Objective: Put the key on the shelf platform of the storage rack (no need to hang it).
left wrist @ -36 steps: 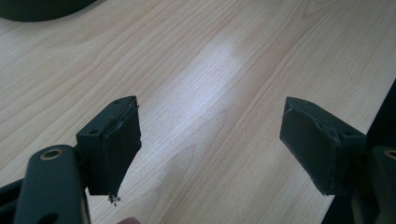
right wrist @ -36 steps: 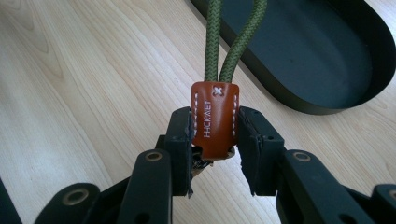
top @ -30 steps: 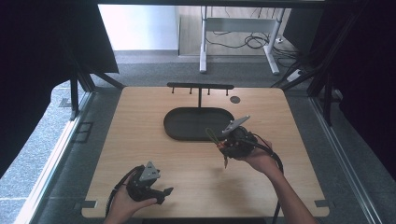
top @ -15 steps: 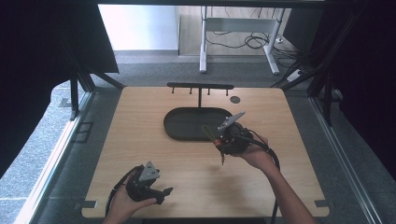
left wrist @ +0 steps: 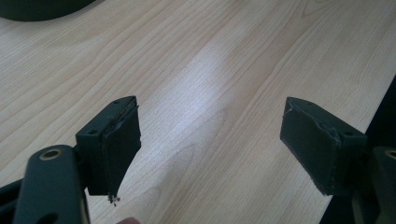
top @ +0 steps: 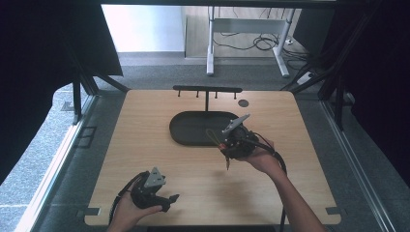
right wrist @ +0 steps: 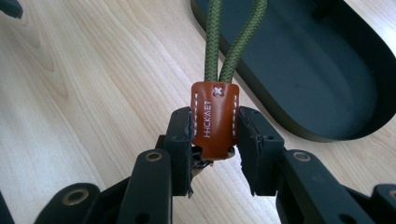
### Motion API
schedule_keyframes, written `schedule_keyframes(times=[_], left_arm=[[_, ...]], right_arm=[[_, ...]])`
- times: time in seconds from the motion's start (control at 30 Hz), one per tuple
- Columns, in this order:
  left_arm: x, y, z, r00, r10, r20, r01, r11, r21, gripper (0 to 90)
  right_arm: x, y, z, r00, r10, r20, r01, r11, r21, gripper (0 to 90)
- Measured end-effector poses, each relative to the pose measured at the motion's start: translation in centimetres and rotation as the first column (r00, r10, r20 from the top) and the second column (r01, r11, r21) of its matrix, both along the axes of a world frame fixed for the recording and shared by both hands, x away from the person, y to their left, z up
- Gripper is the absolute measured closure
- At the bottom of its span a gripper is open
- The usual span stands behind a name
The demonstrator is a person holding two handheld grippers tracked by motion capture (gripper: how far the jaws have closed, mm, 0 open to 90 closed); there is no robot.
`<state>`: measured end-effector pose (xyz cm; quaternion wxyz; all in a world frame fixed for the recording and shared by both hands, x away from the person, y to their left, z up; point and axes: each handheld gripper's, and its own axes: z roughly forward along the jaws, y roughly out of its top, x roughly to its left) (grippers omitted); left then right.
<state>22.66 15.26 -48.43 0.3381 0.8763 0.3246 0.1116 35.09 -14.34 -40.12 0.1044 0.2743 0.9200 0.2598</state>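
Note:
My right gripper [right wrist: 215, 135] is shut on a brown leather key-fob tab [right wrist: 214, 114] stitched in white. A green cord loop [right wrist: 233, 42] rises from the tab, over the near rim of a black oval tray [right wrist: 299, 60]. In the high view the right gripper [top: 225, 145] hangs at the tray's [top: 179, 137] right front edge, with the cord loop [top: 211, 135] pointing toward it. My left gripper [top: 171, 198] rests low at the table's front left, open. Its jaws [left wrist: 210, 140] stand wide apart over bare wood with nothing between them.
A black hook rack [top: 208, 89] on a post stands behind the tray. A small dark disc [top: 243, 103] is set in the tabletop at the back right. The wooden table [top: 145, 145] has dark curtains on both sides.
My right gripper has drifted slightly left and toward the tray with the key fob in it. The left gripper has stayed put.

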Motion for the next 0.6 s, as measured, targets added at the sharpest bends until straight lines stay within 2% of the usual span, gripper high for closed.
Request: schedule_keyframes(times=[0.6], left_arm=[[0.0,-0.1,-0.1,1.0000,-0.001,-0.001,0.001,1.0000,0.005,20.7]], right_arm=[[0.4,1.1,0.7,0.9998,0.014,0.012,-0.014,1.000,0.004,66.9]])
